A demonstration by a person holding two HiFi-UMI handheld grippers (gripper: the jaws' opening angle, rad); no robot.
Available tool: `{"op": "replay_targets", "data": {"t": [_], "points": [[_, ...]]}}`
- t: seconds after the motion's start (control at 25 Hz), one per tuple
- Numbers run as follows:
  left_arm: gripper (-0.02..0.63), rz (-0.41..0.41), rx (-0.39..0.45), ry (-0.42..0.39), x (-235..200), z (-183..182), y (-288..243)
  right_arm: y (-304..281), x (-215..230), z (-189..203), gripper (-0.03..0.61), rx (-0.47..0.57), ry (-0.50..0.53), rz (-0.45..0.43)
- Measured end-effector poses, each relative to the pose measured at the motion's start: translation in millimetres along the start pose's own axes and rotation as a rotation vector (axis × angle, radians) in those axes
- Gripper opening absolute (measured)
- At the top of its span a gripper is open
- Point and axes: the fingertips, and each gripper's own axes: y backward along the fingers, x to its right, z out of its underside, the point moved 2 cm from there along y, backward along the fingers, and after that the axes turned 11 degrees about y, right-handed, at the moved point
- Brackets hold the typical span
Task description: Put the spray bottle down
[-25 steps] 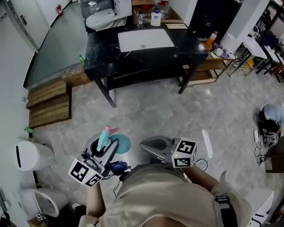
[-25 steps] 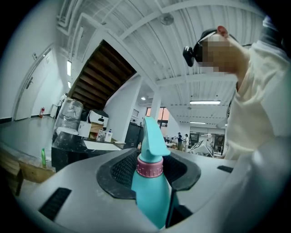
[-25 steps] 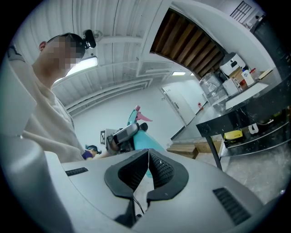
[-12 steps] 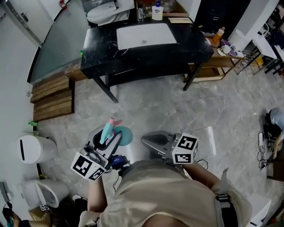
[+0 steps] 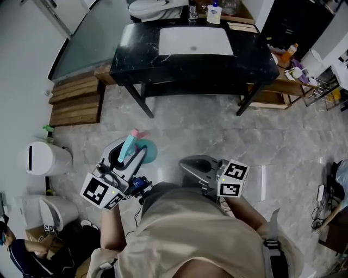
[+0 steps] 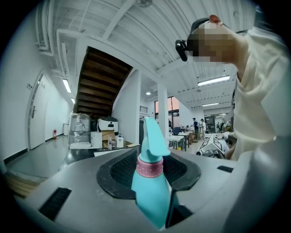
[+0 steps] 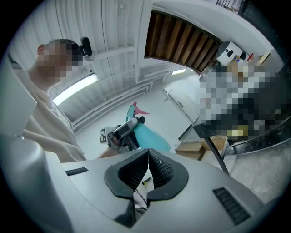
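L hand-held gripper [image 5: 126, 162] is clamped on the teal spray bottle [image 6: 152, 193], carried in mid-air over the floor [image 5: 217, 136], nozzle pointing away from the person. It's well short of the black worktop [image 5: 136, 54] w/ sink [image 5: 196, 40]. R hand-held gripper [image 5: 190, 164] is pinched closed, nothing in it.

In the left gripper view I can make out only the spray bottle's [image 6: 151, 182] nozzle, neck and shoulder; its lower body sinks behind the jaw pads. In the head view, the person's shirt [image 5: 190, 233] hides the hand behind the right gripper [image 5: 185, 163]. The white toilet [image 5: 155, 6] is cut off by the top edge. The label of the bottle [image 5: 213, 13] on the black counter [image 5: 136, 49] is too small for me to read.
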Motion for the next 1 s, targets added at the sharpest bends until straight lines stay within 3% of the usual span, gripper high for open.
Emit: {"op": "replay_targets", "data": {"t": [0.2, 0.44, 1.0], "points": [[0.158, -0.071, 0.047, -0.037, -26, -28, 5, 1, 8, -11, 0.021, 0.020, 0.024, -0.021], [0.158, -0.112, 0.073, -0.109, -57, -47, 5, -3, 21, -21, 0.021, 0.026, 0.039, 0.014], [0.158, -0.068, 0.084, -0.028, -159, -45, -3, -70, 66, -37, 0.021, -0.058, 0.068, 0.103]]}}
